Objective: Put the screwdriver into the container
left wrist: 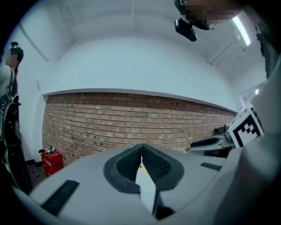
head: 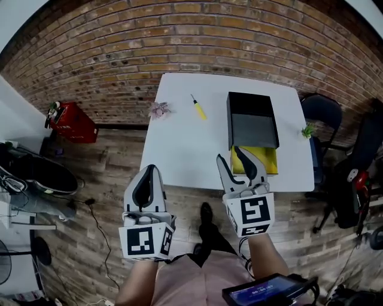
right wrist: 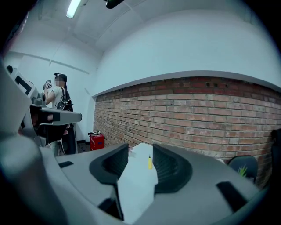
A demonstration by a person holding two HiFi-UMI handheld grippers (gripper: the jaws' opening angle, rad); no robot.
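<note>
Pretty clearly some kind of lab or office-style test room, not a home. A bare brick wall is topped with plain white paint, and a ceiling tube light can be seen overhead. One white table is set on wood-plank flooring, with a black swivel chair parked just beside it. A red fire extinguisher is kept by the wall, cables are left trailing over the floor, and a second person with a black bag is spotted further off.
</note>
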